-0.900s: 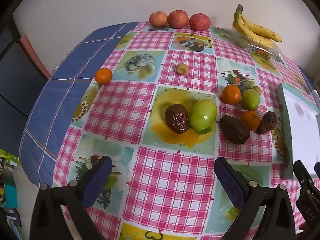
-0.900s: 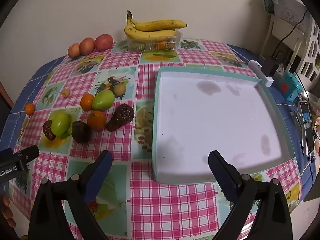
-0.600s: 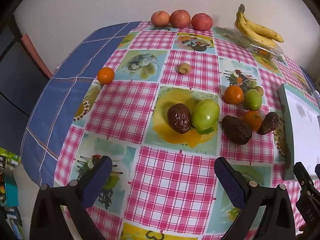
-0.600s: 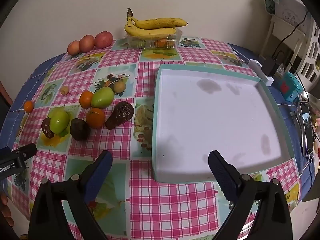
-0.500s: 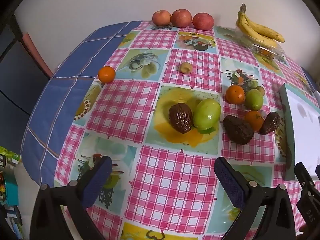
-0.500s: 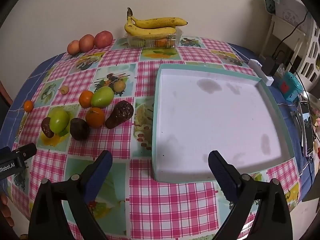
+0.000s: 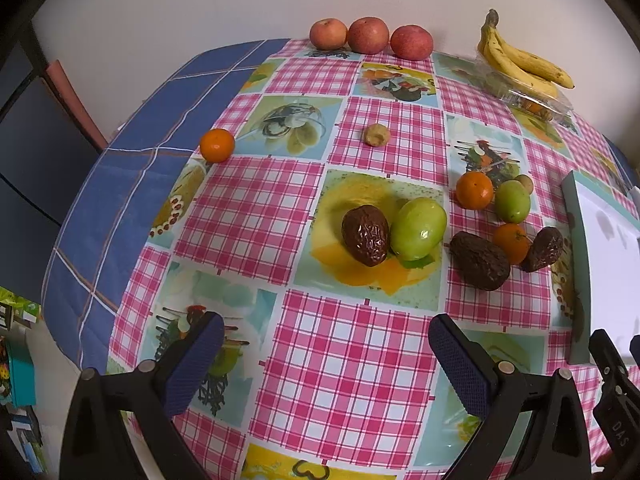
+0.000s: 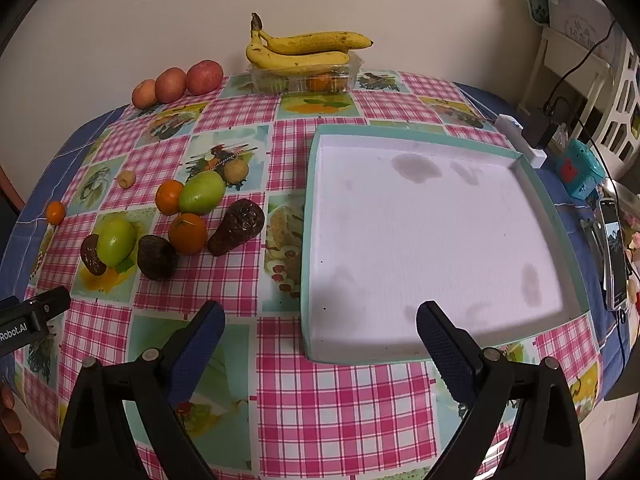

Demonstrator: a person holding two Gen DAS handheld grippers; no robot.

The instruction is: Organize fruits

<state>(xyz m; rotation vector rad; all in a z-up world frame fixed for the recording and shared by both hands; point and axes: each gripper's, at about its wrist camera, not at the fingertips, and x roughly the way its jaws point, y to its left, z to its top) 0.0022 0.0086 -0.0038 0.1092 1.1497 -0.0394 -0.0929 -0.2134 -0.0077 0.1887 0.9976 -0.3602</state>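
Observation:
Loose fruit lies on a checked tablecloth: a dark wrinkled avocado (image 7: 366,235) touching a green mango (image 7: 418,228), another avocado (image 7: 479,260), a third avocado (image 7: 543,249), two oranges (image 7: 474,189) (image 7: 510,237), a small green mango (image 7: 512,201), a lone mandarin (image 7: 217,144) and a small beige fruit (image 7: 376,135). A white tray with a teal rim (image 8: 307,216) stands empty at the right. My left gripper (image 7: 320,354) is open, near the table's front edge, short of the fruit. My right gripper (image 8: 320,340) is open in front of the tray.
Three apples (image 7: 369,35) line the back wall. Bananas (image 8: 304,50) lie on a clear plastic box (image 8: 304,78) at the back. A phone (image 8: 614,252), a teal gadget (image 8: 580,172) and a charger with cables (image 8: 538,130) sit right of the tray.
The left gripper has drifted slightly forward and left, so the fruit sits a little lower and more to the right in its view. The right gripper has barely moved. Both stay open.

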